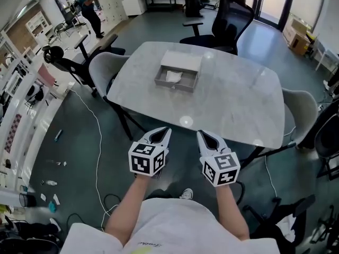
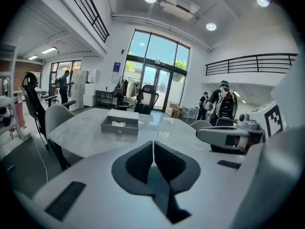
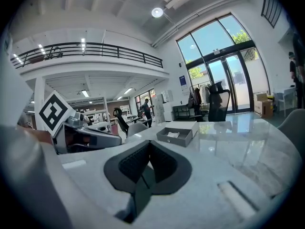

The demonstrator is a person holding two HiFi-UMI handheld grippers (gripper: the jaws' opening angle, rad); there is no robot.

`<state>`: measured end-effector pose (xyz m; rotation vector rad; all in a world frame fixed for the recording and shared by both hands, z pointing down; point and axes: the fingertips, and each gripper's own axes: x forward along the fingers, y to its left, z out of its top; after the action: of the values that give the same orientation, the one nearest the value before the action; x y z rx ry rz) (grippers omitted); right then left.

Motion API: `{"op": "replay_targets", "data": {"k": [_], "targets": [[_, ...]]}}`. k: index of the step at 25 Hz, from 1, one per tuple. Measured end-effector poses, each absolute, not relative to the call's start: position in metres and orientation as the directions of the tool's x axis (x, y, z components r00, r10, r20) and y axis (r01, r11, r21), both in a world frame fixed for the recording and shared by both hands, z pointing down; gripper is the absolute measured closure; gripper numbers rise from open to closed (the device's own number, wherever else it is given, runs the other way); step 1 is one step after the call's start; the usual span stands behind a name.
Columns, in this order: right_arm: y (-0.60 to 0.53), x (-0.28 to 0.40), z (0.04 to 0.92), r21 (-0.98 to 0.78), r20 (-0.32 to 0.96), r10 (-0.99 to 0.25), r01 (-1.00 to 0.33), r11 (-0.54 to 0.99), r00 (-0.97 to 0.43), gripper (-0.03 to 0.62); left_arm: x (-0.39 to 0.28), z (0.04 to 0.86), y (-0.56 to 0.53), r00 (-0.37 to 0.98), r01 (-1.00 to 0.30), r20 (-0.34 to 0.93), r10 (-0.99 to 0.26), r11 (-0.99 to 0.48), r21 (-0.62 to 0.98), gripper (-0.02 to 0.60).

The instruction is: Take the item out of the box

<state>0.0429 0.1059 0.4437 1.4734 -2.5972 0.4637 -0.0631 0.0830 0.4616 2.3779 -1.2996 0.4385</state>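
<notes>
While you hold both tools just short of the table's near edge, your left gripper (image 1: 163,133) has its jaws pressed together with nothing between them. Your right gripper (image 1: 204,136) is closed and empty in the same way. Both tips point toward the pale marbled table (image 1: 233,105). Well apart from them, toward the far side and a little left of centre, sits the open grey box (image 1: 176,84). A crumpled white item (image 1: 174,76) lies inside it.
</notes>
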Motion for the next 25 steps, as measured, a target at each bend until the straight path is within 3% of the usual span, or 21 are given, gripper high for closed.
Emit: {"op": "replay_targets", "data": {"k": [11,25], "targets": [[0.049,0.021,0.461,-0.207,0.275,-0.790,-0.836,0.508,-0.548,0.591,-0.088,0.477,0.030,0.490,-0.870,0.456,-0.743,-0.452,0.197,0.566],[-0.074,-0.020,0.469,-0.176,0.340,-0.820,-0.888,0.425,-0.460,0.591,-0.113,0.487,-0.108,0.592,-0.802,0.450,-0.669,-0.546,0.244,0.566]]}}
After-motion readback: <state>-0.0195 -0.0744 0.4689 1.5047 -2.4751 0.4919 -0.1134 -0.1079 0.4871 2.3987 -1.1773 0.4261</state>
